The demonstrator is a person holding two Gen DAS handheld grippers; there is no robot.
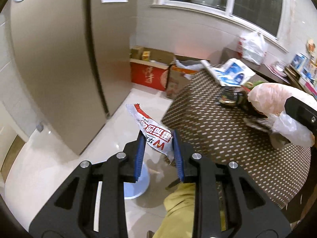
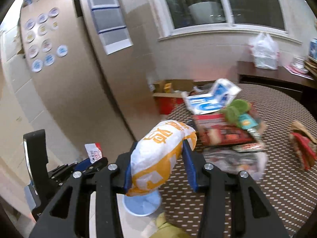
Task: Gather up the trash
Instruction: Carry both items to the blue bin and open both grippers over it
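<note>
We judge both pieces light, crinkly and slippery; best pinched across a flat middle, not a loose corner. Our left gripper (image 1: 158,138) has its fingers closed on the red-and-white wrapper (image 1: 152,132), held off the tabletop (image 1: 218,138) edge, above the floor (image 1: 59,158); our right gripper (image 2: 158,152) has its fingers clamped around the orange-and-white bag (image 2: 160,158), soft and bulging; both point forward and downward, above a pale blue bin (image 2: 142,204).

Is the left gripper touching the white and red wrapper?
Touching. The left wrist view shows the left gripper with both blue fingers pressed against the sides of the wrapper, holding it up over the floor.
</note>
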